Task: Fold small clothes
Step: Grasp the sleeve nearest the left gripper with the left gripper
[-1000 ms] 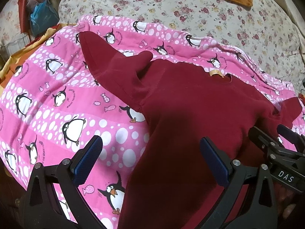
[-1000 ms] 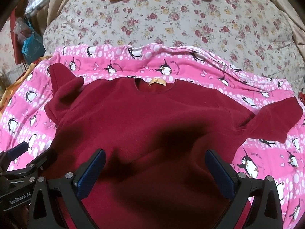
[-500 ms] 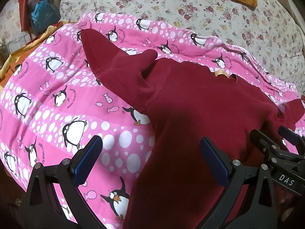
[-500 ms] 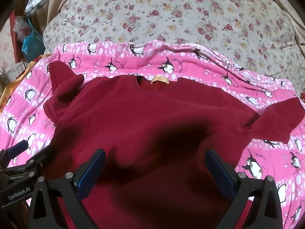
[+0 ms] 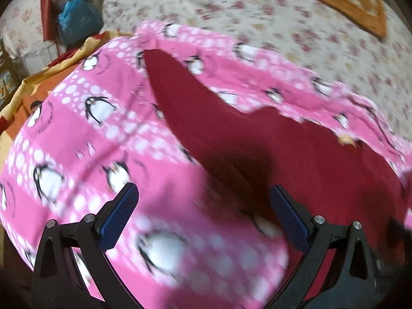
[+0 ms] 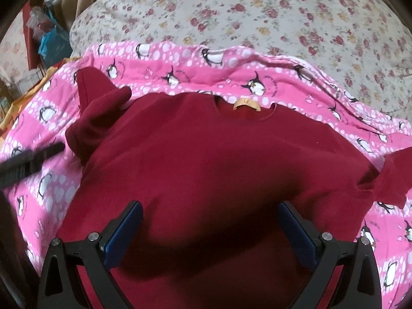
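Note:
A dark red sweatshirt (image 6: pixel 211 149) lies flat, front down, on a pink penguin blanket (image 6: pixel 180 61), its collar tag (image 6: pixel 246 103) at the far side. Its left sleeve (image 6: pixel 97 108) is bunched up; its right sleeve (image 6: pixel 396 177) points off to the right. My right gripper (image 6: pixel 209 228) is open and empty above the lower body of the sweatshirt. My left gripper (image 5: pixel 203 215) is open and empty above the blanket, just left of the sweatshirt (image 5: pixel 296 154) and below its left sleeve (image 5: pixel 177 95). The left wrist view is motion-blurred. The left gripper shows as a dark bar in the right wrist view (image 6: pixel 28 158).
The blanket lies on a floral bedspread (image 6: pixel 257 18). An orange-bordered mat (image 5: pixel 340 2) lies at the far end. A blue plastic bag (image 5: pixel 74 20) and red items sit off the bed's left side. A yellow-orange cloth (image 5: pixel 38 90) lies at the blanket's left edge.
My left gripper has swung left, off the sweatshirt's body and over the pink blanket near the left sleeve. My right gripper has edged slightly forward. Both stay open.

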Demonstrator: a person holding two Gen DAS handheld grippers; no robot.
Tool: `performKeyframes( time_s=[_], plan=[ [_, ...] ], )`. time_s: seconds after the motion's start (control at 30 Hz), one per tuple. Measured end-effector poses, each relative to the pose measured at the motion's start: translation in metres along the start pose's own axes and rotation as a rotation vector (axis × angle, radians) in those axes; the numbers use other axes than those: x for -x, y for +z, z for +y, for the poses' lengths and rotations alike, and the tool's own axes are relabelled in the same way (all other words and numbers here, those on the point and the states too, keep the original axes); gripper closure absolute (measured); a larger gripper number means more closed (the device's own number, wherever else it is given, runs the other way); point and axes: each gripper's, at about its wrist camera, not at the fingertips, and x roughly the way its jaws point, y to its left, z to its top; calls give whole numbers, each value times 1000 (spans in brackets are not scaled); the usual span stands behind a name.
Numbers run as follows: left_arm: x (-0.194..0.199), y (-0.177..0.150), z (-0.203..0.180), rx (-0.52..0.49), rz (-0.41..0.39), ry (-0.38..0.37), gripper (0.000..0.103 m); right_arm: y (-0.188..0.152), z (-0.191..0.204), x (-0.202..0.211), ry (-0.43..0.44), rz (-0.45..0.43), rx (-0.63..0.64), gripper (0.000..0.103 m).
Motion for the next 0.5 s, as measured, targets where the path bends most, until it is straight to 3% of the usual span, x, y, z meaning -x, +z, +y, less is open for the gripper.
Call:
performKeyframes(
  time_s=[0.2, 0.4, 0.5],
  plan=[
    [-51, 53, 44, 123, 19, 37, 1, -4, 4, 0, 35, 8, -2, 0],
    [-111, 88, 61, 208, 46, 45, 19, -5, 12, -9, 86, 50, 2, 0],
    [-139, 96, 68, 256, 90, 45, 20, -6, 16, -12, 97, 63, 16, 0]
  ],
)
